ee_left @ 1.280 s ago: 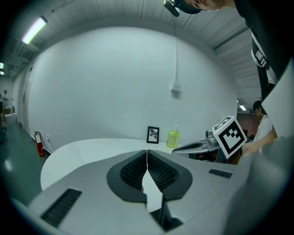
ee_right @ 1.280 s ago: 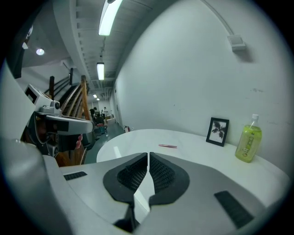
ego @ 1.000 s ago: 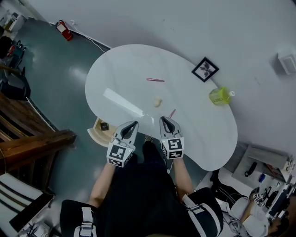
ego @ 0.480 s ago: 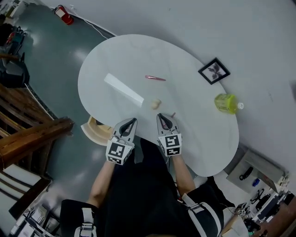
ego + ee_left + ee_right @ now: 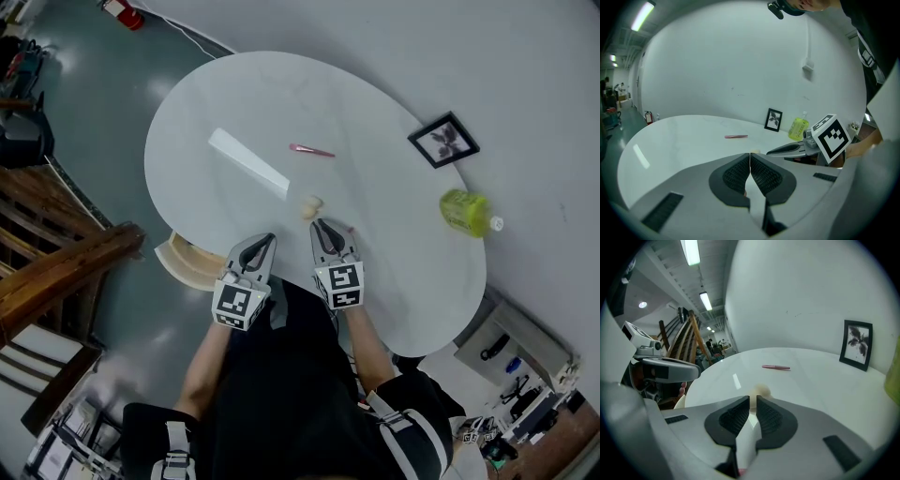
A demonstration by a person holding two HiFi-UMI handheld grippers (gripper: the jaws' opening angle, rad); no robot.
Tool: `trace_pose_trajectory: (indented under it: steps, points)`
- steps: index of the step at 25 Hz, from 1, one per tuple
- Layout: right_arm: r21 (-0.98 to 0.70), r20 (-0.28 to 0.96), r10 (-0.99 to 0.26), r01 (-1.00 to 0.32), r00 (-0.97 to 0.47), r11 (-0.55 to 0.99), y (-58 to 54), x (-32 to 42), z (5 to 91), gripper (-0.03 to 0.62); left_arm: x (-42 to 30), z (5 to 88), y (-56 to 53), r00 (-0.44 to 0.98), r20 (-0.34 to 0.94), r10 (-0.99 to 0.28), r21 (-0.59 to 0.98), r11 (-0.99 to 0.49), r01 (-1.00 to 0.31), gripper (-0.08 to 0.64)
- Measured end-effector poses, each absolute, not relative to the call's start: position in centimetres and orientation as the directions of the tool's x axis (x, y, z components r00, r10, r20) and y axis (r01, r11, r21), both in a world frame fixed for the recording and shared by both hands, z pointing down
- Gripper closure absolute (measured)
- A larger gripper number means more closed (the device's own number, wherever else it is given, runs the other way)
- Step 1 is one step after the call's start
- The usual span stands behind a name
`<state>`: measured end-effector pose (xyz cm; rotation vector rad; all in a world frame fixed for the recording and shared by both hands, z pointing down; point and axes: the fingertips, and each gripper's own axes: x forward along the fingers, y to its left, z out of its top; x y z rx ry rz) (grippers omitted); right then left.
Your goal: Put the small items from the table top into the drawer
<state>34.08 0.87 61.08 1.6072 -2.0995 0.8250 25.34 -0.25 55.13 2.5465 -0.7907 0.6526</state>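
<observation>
1. White, rounded table top (image 5: 403,281) against a plain white wall, grey floor all round. That's my work surface, and I'm standing at its near edge.
2. Left gripper (image 5: 263,243) hangs over that near edge, jaws clenched tip to tip with nothing in them.
3. Right gripper (image 5: 322,229) is just beside it, jaws all but together and empty too.
4. Straight ahead of the right jaws, close but not touched, sits the small cream-coloured rounded lump (image 5: 310,206). Further out lies the slim pink pen (image 5: 312,150), well apart from both grippers.
5. The pale wooden drawer (image 5: 183,265) stands open below the table's edge, to the left of my left gripper.
6. The black-framed picture (image 5: 443,139) and the yellow-green plastic bottle (image 5: 467,213) are off to the right, near the wall.
7. My read: this is the approach, nothing picked yet. Next I'd need to spread the right jaws, bring them round the lump, close, then carry it left to the drawer.
</observation>
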Motion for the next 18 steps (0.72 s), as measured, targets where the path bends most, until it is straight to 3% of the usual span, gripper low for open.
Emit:
trace_pose_trajectory:
  steps: [2, 3, 6, 18]
  points:
    - [-0.261, 0.606, -0.738, -0.951, -0.295, 0.166, 0.4, 34.0, 61.3, 0.534, 25.6, 55.2, -0.5, 0.728, 0.540, -0.423, 0.226, -0.760, -0.610, 0.540]
    - [-0.281, 0.607, -0.734, -0.946, -0.304, 0.160, 0.2, 33.9, 61.4, 0.429, 25.6, 55.1, -0.7, 0.724, 0.543, -0.425, 0.225, -0.757, -0.613, 0.540]
    - [-0.304, 0.629, -0.710, -0.941, -0.316, 0.149, -0.2, 33.5, 62.1, 0.356, 25.4, 55.0, -1.0, 0.719, 0.545, -0.432, 0.224, -0.751, -0.621, 0.540]
    - [-0.254, 0.709, -0.650, -0.959, -0.273, 0.126, -1.4, 33.4, 63.5, 0.348, 24.4, 55.7, -1.2, 0.713, 0.547, -0.438, 0.230, -0.741, -0.631, 0.540]
